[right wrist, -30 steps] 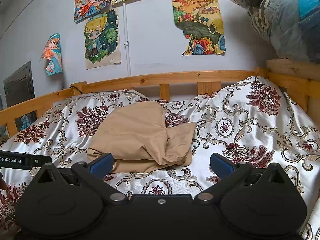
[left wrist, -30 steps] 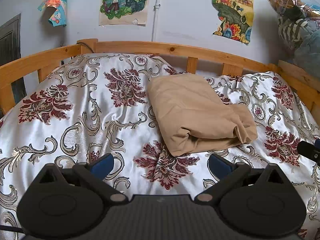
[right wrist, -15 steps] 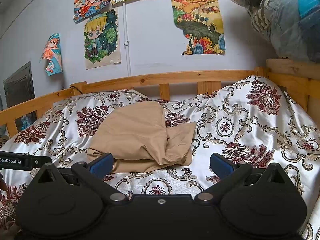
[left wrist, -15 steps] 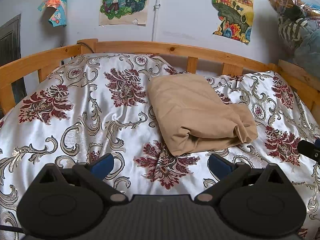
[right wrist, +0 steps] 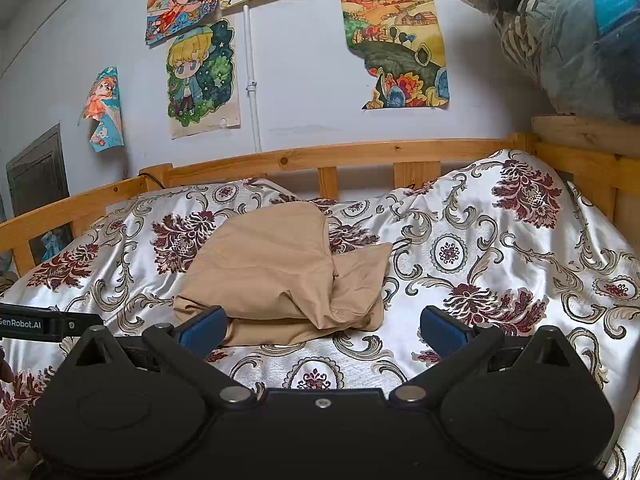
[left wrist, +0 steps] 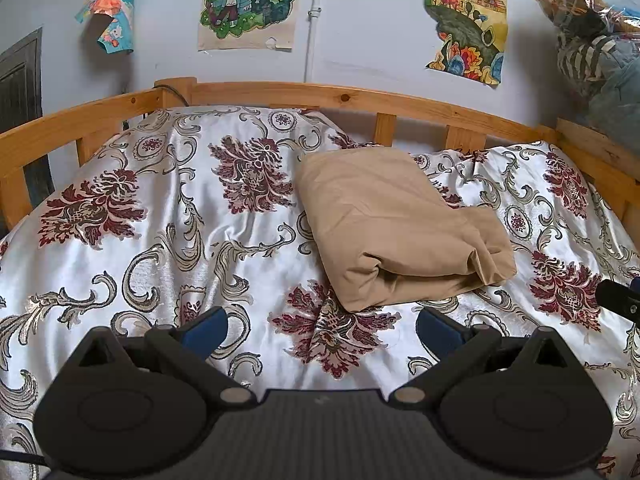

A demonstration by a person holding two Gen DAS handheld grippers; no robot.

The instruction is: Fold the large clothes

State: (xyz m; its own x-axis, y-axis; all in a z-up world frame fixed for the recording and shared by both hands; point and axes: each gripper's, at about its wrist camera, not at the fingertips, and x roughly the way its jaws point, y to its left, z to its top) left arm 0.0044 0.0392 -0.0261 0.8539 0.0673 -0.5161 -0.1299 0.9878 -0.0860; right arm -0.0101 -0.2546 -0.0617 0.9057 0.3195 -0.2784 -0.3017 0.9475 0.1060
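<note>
Nothing has moved since the earlier frames: both grippers hold station over the bed. Left gripper [left wrist: 322, 326]: fingers wide apart, holding nothing. Right gripper [right wrist: 323, 326]: fingers wide apart, holding nothing. One folded tan garment [left wrist: 394, 226] lies on the floral bedspread [left wrist: 168, 240], just beyond both sets of fingertips, untouched. One wooden bed rail [left wrist: 360, 100] stands behind. One clear plastic bag [right wrist: 568, 28], upper right, contains bundled clothing. Posters on the wall: five [right wrist: 202, 78].
</note>
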